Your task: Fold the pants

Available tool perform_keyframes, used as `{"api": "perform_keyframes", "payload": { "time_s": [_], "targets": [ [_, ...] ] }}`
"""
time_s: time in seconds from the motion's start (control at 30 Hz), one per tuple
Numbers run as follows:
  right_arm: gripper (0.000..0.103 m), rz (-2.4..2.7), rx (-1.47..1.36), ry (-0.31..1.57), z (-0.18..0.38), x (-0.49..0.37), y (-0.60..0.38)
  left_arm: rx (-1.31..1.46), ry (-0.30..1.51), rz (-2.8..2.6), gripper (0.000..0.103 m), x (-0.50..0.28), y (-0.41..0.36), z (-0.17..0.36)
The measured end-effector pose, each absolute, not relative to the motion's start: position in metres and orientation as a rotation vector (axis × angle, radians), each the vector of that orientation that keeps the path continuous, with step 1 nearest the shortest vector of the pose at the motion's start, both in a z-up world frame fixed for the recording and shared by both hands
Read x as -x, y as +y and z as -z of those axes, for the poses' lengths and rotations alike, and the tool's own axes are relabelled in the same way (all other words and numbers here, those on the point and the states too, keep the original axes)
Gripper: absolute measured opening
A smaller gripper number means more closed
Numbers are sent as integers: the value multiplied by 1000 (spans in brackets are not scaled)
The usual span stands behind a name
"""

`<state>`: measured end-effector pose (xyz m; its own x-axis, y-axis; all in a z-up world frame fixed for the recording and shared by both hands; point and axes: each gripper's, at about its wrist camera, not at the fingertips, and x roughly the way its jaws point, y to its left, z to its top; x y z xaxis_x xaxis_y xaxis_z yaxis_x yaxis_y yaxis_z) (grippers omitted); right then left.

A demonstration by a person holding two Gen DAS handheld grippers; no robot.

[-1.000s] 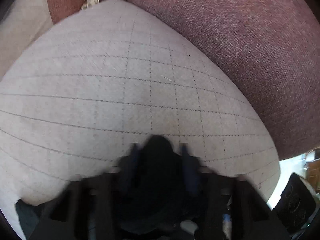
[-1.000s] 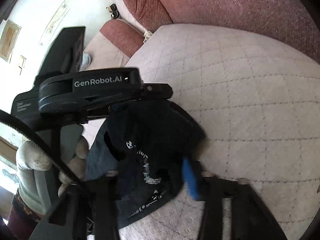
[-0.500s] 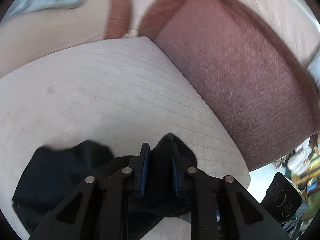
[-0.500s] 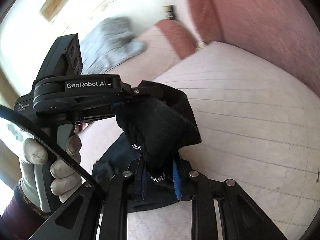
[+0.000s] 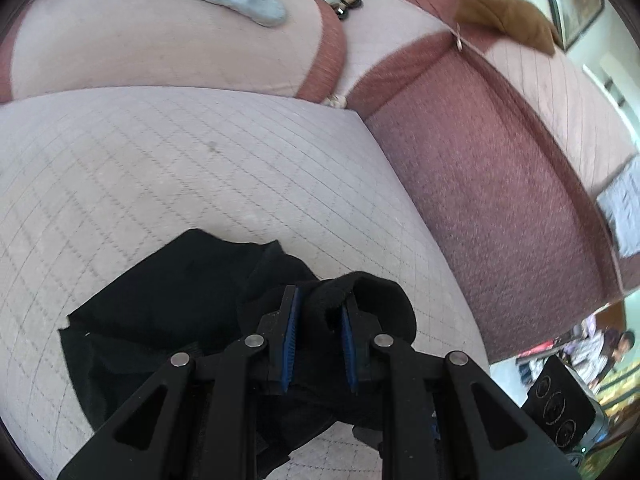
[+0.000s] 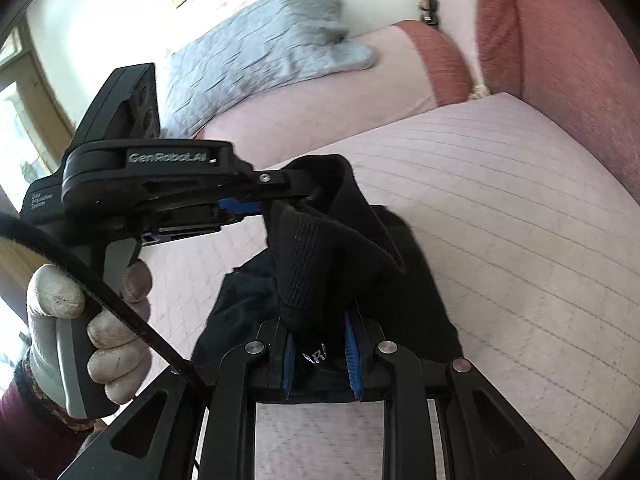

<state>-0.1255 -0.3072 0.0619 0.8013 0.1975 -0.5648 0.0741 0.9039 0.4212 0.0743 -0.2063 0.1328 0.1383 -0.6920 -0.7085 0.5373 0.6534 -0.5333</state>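
Observation:
The black pants hang bunched above the quilted pale sofa seat. My left gripper is shut on a thick ribbed edge of the pants. My right gripper is shut on another fold of the same pants, which carries white lettering. In the right wrist view the left gripper sits up and to the left, held by a gloved hand, its fingers clamping the cloth close to mine. The rest of the pants droops below both grippers.
A maroon sofa backrest rises at the right. A padded armrest with a grey blanket lies beyond the seat. A brown cloth drapes on the sofa top. Papers lie at far right.
Both grippers have lifted and tilted up with the pants, so the armrest, blanket and backrest now show. More of the pants hangs free below the left gripper.

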Motion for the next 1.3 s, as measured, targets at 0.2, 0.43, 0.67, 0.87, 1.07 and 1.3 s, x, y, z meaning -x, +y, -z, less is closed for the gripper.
{"api": "perform_keyframes", "payload": {
  "time_s": [0.2, 0.43, 0.67, 0.87, 1.07, 1.3],
  "targets": [
    [23, -146, -386, 672, -70, 106, -274, 302, 1117, 843, 19, -87, -150, -123],
    [23, -216, -313, 726, -64, 72, -227, 416, 1130, 777, 19, -99, -95, -98],
    [29, -252, -246, 799, -40, 48, -195, 552, 1170, 710, 20, -107, -52, -63],
    [61, -388, -321, 825, -27, 45, -186, 780, 1136, 693, 39, -102, 7, -48],
    [68, -450, -281, 846, -29, 57, -178, 804, 1091, 669, 40, -83, 29, -68],
    [68, -377, -369, 883, -16, 96, -224, 635, 1067, 820, 58, -63, -46, -102]
  ]
}}
